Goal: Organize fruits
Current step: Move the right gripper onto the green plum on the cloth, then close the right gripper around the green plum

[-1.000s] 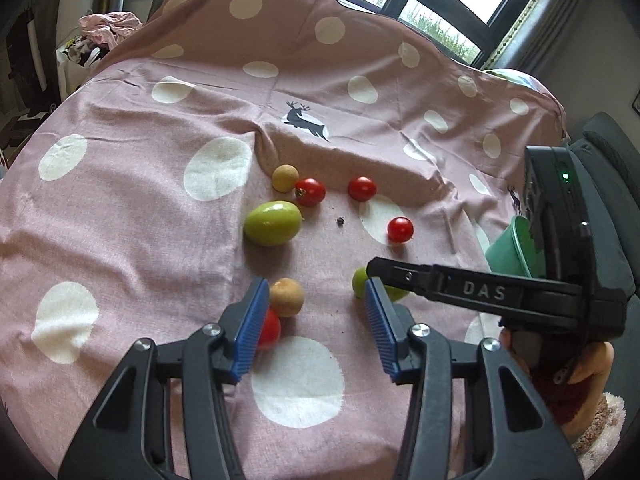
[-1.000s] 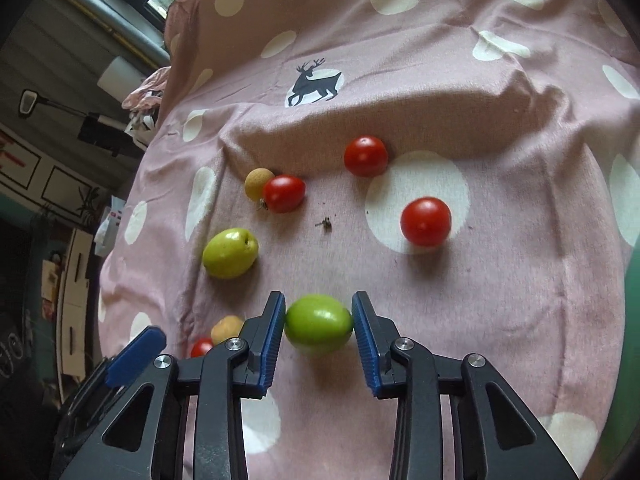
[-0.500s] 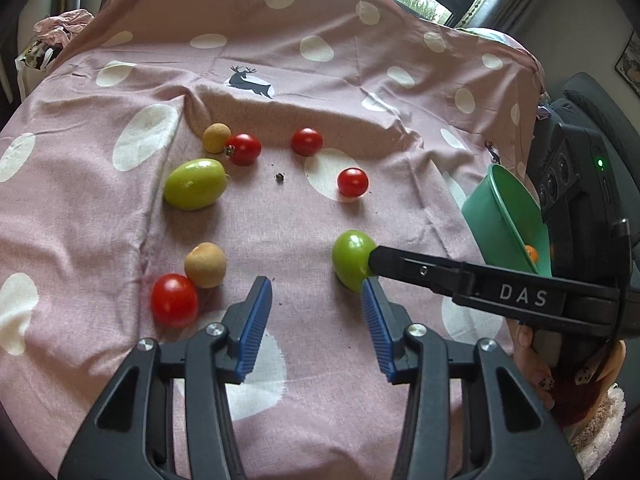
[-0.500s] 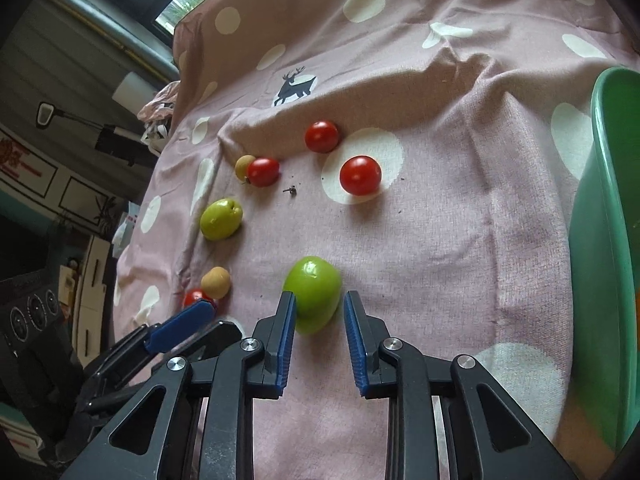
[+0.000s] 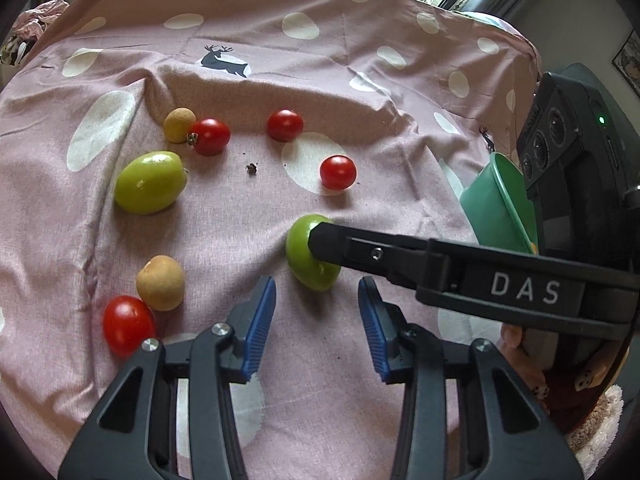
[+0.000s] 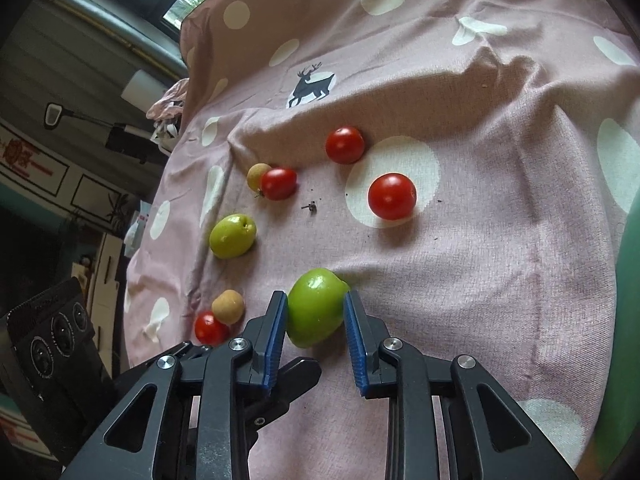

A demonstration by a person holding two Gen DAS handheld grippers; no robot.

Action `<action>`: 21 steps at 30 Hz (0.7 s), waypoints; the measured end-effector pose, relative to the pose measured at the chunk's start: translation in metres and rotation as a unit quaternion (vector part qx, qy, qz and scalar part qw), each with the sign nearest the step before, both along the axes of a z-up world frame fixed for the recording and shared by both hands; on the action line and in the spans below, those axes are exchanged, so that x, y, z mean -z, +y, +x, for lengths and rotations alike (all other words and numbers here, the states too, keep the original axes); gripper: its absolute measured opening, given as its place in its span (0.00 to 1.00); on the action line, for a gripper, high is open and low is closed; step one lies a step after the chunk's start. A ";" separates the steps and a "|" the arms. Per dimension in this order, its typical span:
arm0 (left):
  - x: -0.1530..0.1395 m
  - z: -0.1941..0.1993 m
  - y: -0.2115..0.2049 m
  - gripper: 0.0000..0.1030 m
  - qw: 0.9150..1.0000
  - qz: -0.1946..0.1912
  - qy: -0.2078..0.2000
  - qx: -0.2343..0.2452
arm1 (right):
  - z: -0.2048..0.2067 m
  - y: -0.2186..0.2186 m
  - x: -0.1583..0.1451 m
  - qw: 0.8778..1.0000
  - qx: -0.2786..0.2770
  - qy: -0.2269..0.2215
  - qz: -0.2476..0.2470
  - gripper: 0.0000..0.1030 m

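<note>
Since a second ago, right gripper [image 6: 315, 316] has clamped the green fruit [image 6: 316, 312] on the cloth [image 6: 480, 240]; left gripper [image 5: 317, 312], empty and closing, sits just behind it.

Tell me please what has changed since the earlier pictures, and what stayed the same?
The right gripper closed on the round green fruit it had straddled and now holds it. The left gripper swung away from the red tomato beside the tan fruit; its jaws are closing, empty. The other fruits kept their places on the pink spotted cloth.
</note>
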State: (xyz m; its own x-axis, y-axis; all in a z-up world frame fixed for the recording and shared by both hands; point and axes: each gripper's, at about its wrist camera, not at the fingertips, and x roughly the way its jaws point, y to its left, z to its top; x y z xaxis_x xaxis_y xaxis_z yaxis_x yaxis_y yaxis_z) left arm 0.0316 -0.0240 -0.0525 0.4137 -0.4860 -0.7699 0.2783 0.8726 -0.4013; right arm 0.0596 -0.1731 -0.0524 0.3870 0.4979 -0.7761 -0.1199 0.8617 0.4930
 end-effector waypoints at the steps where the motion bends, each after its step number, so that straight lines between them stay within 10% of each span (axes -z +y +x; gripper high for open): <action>1: 0.000 0.001 0.000 0.40 1.000 0.001 0.000 -0.002 | 0.000 0.000 0.000 1.000 0.000 0.001 0.002 0.27; 21: 0.003 0.010 -0.001 0.40 1.000 0.006 0.004 -0.004 | 0.014 -0.001 0.001 1.000 0.005 0.018 0.001 0.30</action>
